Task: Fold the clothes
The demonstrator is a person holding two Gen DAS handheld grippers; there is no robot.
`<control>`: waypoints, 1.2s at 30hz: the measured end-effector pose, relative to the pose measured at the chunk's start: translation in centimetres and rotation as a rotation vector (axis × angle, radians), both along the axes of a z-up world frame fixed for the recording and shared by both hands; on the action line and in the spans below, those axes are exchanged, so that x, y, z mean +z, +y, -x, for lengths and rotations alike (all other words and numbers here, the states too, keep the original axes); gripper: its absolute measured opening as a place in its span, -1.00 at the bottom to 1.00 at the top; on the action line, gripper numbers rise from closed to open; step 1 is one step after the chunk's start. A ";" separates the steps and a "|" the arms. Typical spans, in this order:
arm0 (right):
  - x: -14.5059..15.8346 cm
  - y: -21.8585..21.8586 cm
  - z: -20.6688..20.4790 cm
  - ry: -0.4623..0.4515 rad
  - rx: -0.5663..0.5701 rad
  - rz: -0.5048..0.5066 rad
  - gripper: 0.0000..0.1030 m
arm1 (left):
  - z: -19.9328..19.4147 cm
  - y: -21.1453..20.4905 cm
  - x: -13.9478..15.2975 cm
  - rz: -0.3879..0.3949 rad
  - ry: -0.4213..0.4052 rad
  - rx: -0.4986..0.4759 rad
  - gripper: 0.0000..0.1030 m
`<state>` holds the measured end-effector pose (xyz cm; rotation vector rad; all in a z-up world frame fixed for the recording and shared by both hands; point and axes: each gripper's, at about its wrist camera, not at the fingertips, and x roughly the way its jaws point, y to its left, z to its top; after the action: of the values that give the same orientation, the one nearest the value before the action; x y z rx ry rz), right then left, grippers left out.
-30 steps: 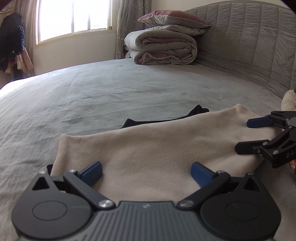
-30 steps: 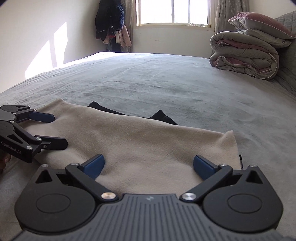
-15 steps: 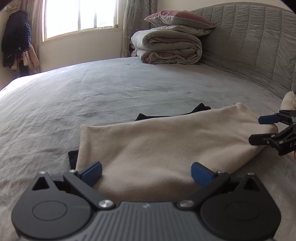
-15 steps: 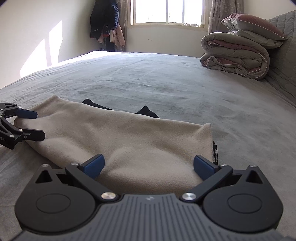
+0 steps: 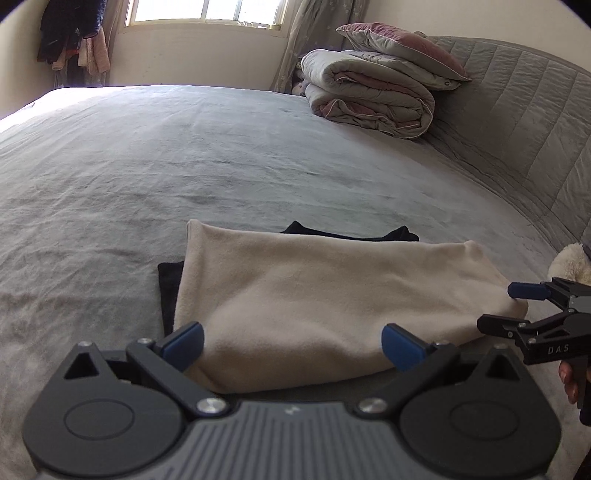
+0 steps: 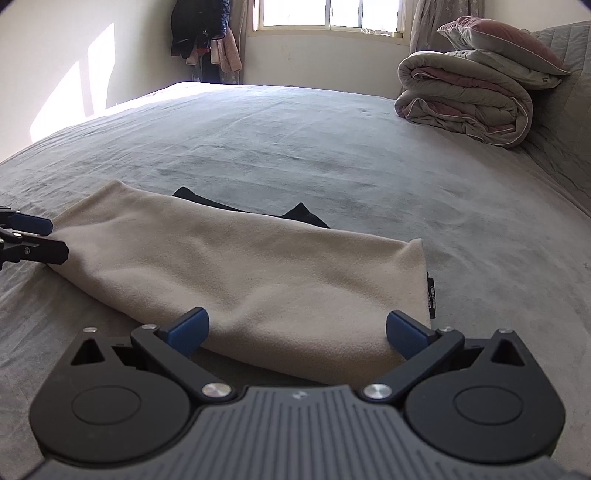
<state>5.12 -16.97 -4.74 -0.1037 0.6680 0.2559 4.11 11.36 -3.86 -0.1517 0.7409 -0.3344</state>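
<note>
A folded beige fleece garment [image 5: 332, 295] lies on the grey bed, on top of a black garment [image 5: 170, 291] whose edges stick out at the left and far side. My left gripper [image 5: 291, 343] is open, its blue pads either side of the beige garment's near edge. My right gripper [image 5: 508, 308] shows at the right, open at the garment's right corner. In the right wrist view the same beige garment [image 6: 240, 266] stretches leftward, my right gripper [image 6: 295, 332] stands open over its near right end, and my left gripper [image 6: 51, 238] is open at its left tip.
A rolled duvet with a pillow [image 5: 373, 96] sits at the far right of the bed by the quilted headboard [image 5: 524, 122]. A cream plush toy [image 5: 572, 262] lies at the right edge. Clothes hang [image 6: 203, 33] in the far corner beside the window. The grey bedspread [image 5: 184, 155] stretches wide beyond the garment.
Both grippers have drawn back toward me, so the beige garment's near edge and the black cloth at its left now show. Both stay open.
</note>
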 end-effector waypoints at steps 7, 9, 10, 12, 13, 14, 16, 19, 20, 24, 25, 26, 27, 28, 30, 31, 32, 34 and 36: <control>1.0 1.1 0.1 0.028 0.022 -0.069 1.00 | -0.4 3.3 0.7 0.214 0.102 0.104 0.99; 1.3 1.5 0.1 0.031 0.028 -0.080 1.00 | -0.6 4.2 0.7 0.240 0.117 0.149 0.99; 1.4 1.8 0.1 0.031 0.030 -0.081 1.00 | -0.7 4.6 0.7 0.255 0.125 0.169 0.99; 1.4 2.2 0.0 0.029 0.037 -0.080 1.00 | -0.9 5.2 0.5 0.284 0.138 0.197 0.99; 1.5 2.4 0.0 0.028 0.041 -0.079 1.00 | -1.0 5.5 0.4 0.299 0.144 0.209 0.99; 1.5 2.6 0.0 0.028 0.043 -0.079 1.00 | -1.1 5.7 0.2 0.308 0.151 0.221 0.99; 1.5 2.9 -0.2 0.030 0.045 -0.080 1.00 | -1.4 5.9 -0.1 0.316 0.166 0.245 0.98; 1.4 3.1 -0.4 0.040 0.046 -0.089 1.00 | -1.9 6.0 -1.0 0.328 0.203 0.272 0.91; 1.4 3.2 -0.4 0.044 0.046 -0.094 1.00 | -2.1 5.9 -1.3 0.333 0.216 0.276 0.89; 1.5 3.3 -0.5 0.046 0.047 -0.100 1.00 | -2.7 5.1 -2.1 0.320 0.243 0.284 0.83; 1.5 3.4 -0.5 0.046 0.047 -0.099 1.00 | -2.8 4.9 -2.1 0.313 0.245 0.286 0.83; 1.5 3.4 -0.4 0.046 0.047 -0.100 1.00 | -2.9 4.8 -2.2 0.312 0.247 0.291 0.83; 1.5 3.4 -0.4 0.047 0.048 -0.100 1.00 | -3.0 4.9 -2.4 0.314 0.250 0.299 0.83; 1.4 3.5 -0.4 0.049 0.047 -0.101 1.00 | -3.1 4.9 -2.5 0.315 0.254 0.306 0.82; 1.3 3.6 -0.4 0.053 0.047 -0.103 1.00 | -3.3 5.0 -2.8 0.319 0.260 0.321 0.78; 1.3 3.6 -0.5 0.054 0.047 -0.104 1.00 | -3.4 5.0 -2.9 0.321 0.263 0.328 0.74; 1.2 3.7 -0.5 0.056 0.047 -0.104 1.00 | -3.5 5.0 -3.0 0.323 0.266 0.336 0.70; 1.2 3.7 -0.5 0.057 0.048 -0.105 1.00 | -3.6 5.1 -3.3 0.327 0.275 0.350 0.59; 1.2 3.8 -0.6 0.059 0.049 -0.106 1.00 | -3.7 5.2 -3.5 0.325 0.281 0.352 0.56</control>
<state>5.69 -13.17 -3.59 -0.0115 0.7094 0.3419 7.81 16.59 -7.35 -0.6384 0.9154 -0.0941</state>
